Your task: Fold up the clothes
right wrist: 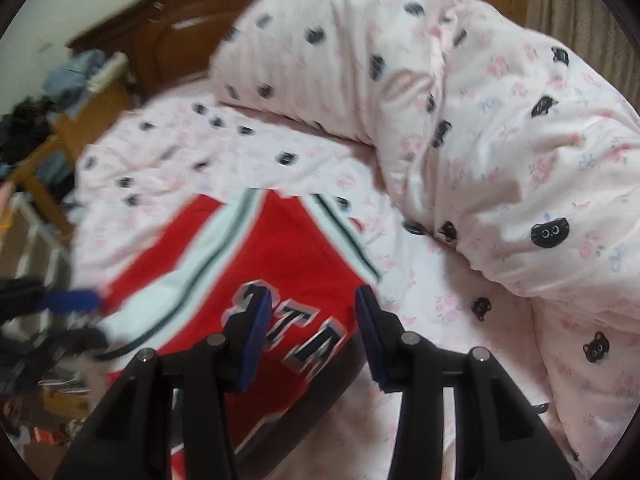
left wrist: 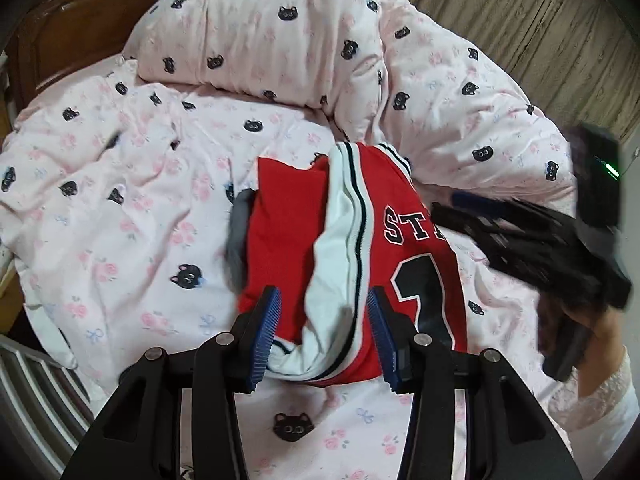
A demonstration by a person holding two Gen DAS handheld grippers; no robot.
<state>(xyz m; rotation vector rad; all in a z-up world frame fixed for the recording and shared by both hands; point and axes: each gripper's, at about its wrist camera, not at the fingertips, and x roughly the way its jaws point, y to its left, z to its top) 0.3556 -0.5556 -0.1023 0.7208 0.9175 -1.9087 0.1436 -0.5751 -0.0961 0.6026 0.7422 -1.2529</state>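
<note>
Left wrist view, from nine o'clock across: a brown wooden headboard [left wrist: 80, 28] fills the ten o'clock corner, and the pink bedsheet [left wrist: 120, 216], printed with black cat faces and roses, spreads below it. At the centre lies the red jersey [left wrist: 288, 240], partly folded, with a grey garment [left wrist: 237, 240] peeking out from under its nine o'clock edge. The jersey's long axis runs from twelve o'clock down to six o'clock, its striped white trim pointing up toward the bunched duvet [left wrist: 320, 40] and its lettered front tilted toward three o'clock. The left gripper [left wrist: 322, 316] hovers over the jersey's near end, its blue pads [left wrist: 266, 332] set apart with cloth showing between them, not pinched. At three o'clock the right gripper [left wrist: 472, 208] appears blurred, its tips at the jersey's right edge, with a hand [left wrist: 608, 332] behind it. In the right wrist view the jersey [right wrist: 280, 248] sits at centre and seven o'clock, its trim bands running from seven o'clock up toward one o'clock; the right gripper [right wrist: 308, 320] hangs above the lettering with its jaws spread and nothing held. The duvet [right wrist: 520, 160] rises at two o'clock.
</note>
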